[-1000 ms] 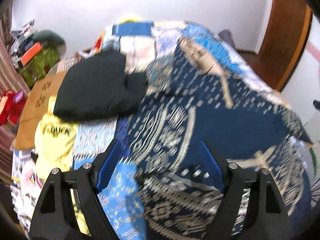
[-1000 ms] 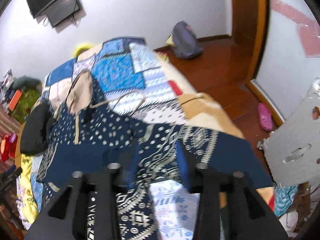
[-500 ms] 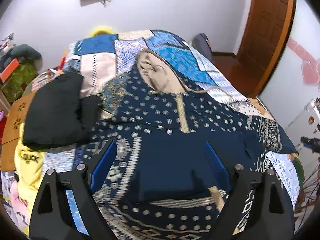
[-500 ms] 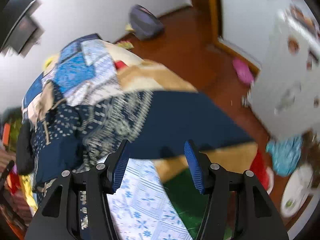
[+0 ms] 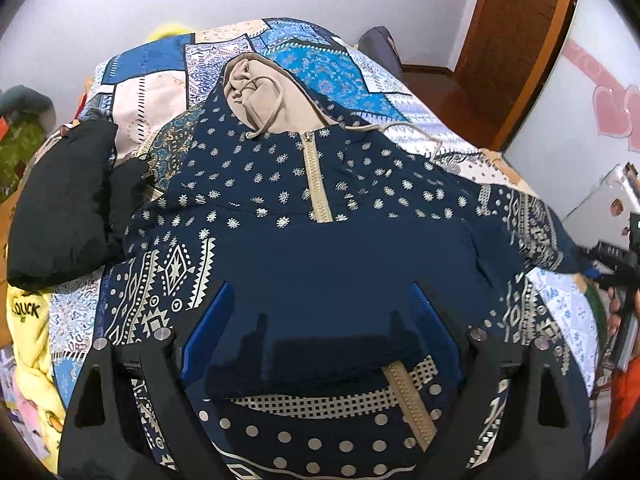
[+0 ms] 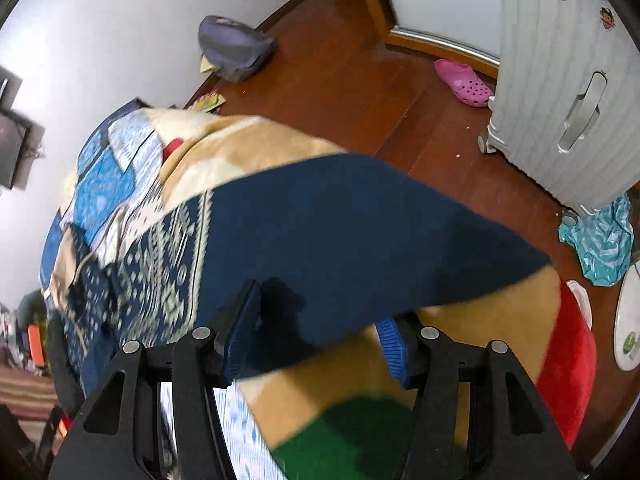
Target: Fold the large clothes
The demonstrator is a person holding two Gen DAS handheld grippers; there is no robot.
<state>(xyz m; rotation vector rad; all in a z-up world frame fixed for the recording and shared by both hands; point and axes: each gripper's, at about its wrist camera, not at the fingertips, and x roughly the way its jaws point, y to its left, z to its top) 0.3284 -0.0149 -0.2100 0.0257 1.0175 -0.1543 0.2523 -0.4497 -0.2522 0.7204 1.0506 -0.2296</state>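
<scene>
Two grippers hang over the navy hoodie [image 5: 320, 208] spread flat on the bed [image 5: 152, 80]. The left gripper [image 5: 320, 320], jaws wide apart, hovers above its hem; the right gripper [image 6: 316, 336], jaws parted, straddles the sleeve's [image 6: 340, 232] edge.

The left gripper [image 5: 320, 320] points steeply down with its jaws spread wide, nothing pinched between them. The right gripper [image 6: 316, 340] is also tilted steeply down, its jaws partly apart and not pressing on anything. In the left wrist view the right gripper shows at the far right edge, with a hand [image 5: 616, 312] around its handle.
</scene>
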